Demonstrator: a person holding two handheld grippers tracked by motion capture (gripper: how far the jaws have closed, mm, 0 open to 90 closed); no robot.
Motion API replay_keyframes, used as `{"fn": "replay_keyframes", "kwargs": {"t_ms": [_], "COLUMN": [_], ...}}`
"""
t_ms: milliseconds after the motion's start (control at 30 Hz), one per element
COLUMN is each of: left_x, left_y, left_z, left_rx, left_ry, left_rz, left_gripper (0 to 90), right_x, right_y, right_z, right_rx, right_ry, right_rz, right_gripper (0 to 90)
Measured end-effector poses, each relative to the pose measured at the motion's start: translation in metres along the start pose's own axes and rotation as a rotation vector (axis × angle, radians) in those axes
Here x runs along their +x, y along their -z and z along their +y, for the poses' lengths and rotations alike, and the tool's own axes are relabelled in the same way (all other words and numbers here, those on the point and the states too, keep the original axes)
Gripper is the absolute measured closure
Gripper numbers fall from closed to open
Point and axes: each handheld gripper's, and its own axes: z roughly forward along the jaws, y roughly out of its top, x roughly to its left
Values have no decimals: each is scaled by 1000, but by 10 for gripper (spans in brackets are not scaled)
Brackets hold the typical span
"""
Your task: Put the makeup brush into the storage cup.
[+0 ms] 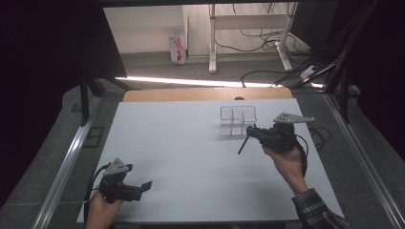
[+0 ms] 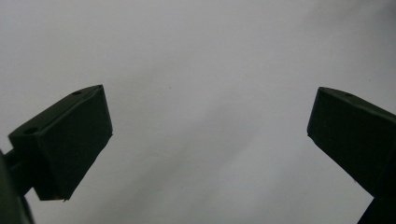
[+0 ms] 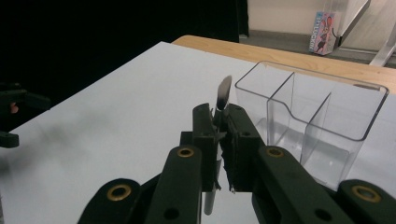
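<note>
My right gripper [image 1: 254, 130] hovers over the right part of the white table [image 1: 181, 157], just in front of a clear plastic organizer [image 1: 238, 120] with several compartments. Its jaws are shut on a thin dark pen-like stick [image 1: 243, 145] that slants down to the left. In the right gripper view the stick's grey tip [image 3: 224, 91] pokes up between the closed jaws of that gripper [image 3: 218, 116], with the organizer [image 3: 322, 116] close on the right. My left gripper [image 1: 146, 185] rests low near the front left corner, open. Bare white table lies between its jaws [image 2: 210, 121].
A wooden strip [image 1: 205, 94] borders the table's far edge. Beyond it stand a desk frame with cables [image 1: 248, 43] and a small colourful carton [image 1: 177, 49] on the floor. Metal rails [image 1: 363, 157] run along both sides of the table.
</note>
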Motion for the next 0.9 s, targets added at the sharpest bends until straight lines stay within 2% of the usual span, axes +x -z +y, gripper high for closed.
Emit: {"fn": "replay_keyframes", "kwargs": {"t_ms": [233, 400, 900], "left_x": [0, 0, -1], "left_y": [0, 1, 2], "left_z": [-1, -1, -4], "left_rx": [5, 4, 11], "left_ry": [-7, -7, -13], "left_rz": [4, 4, 5], "left_gripper": [6, 5, 5], "right_x": [-7, -10, -25], "right_y": [-1, -3, -12], "right_z": [11, 20, 40], "right_rx": [-30, -38, -62], "right_ry": [-8, 1, -15], "right_rz": [-7, -21, -46], "right_gripper": [837, 836, 836]}}
